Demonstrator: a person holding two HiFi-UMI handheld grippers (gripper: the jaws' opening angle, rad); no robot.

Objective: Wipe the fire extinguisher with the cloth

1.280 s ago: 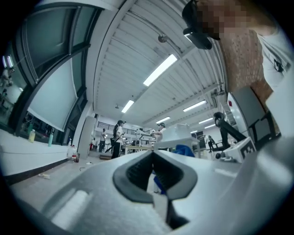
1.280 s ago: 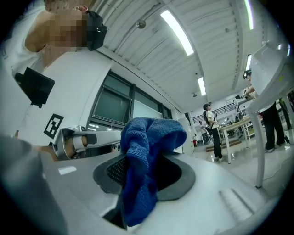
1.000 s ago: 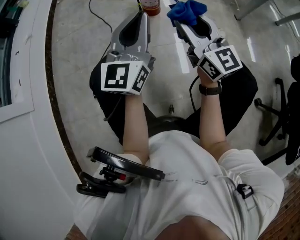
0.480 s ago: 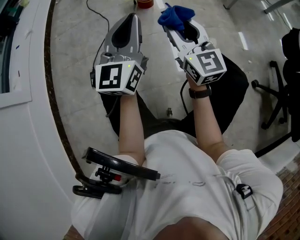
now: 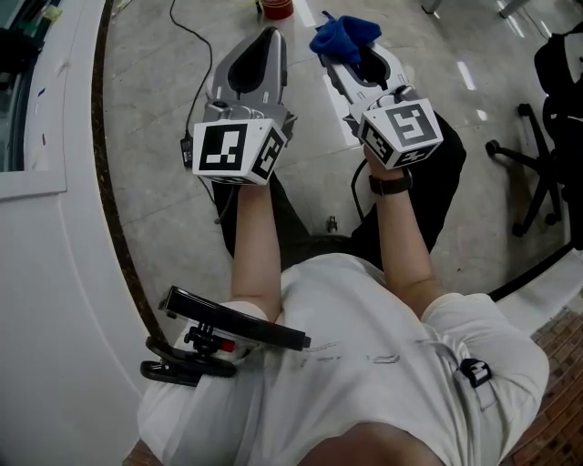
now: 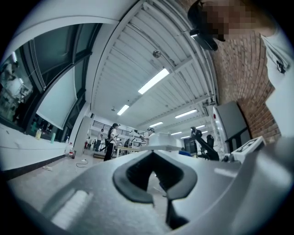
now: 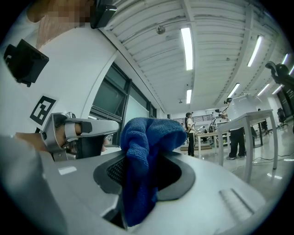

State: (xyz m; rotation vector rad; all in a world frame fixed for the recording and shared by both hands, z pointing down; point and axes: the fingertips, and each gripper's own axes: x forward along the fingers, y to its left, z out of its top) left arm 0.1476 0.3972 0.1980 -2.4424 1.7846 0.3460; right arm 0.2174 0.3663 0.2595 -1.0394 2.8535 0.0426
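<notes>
Wiping has not begun, I judge. The grey right gripper (image 5: 351, 55) has its jaws pinching a bunched blue terry cloth (image 5: 342, 32). The grey left gripper (image 5: 270, 36), jaws pressed together, holds nothing. Both sit just short of the red cylinder (image 5: 276, 8), probably the fire extinguisher, which stands on the polished grey stone floor (image 5: 155, 118). Beyond the cylinder stretches a hall with ceiling strip lights (image 6: 154, 81), white tables (image 7: 250, 121) and standing people (image 6: 110, 140).

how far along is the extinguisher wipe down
Done: the blue cloth is clamped in the right tongs. In hand: both tongs are held up over the floor, and the left tongs are shut and empty. Left: all the wiping. The cloth touches nothing, and only a red object at the frame edge might be the extinguisher.
</notes>
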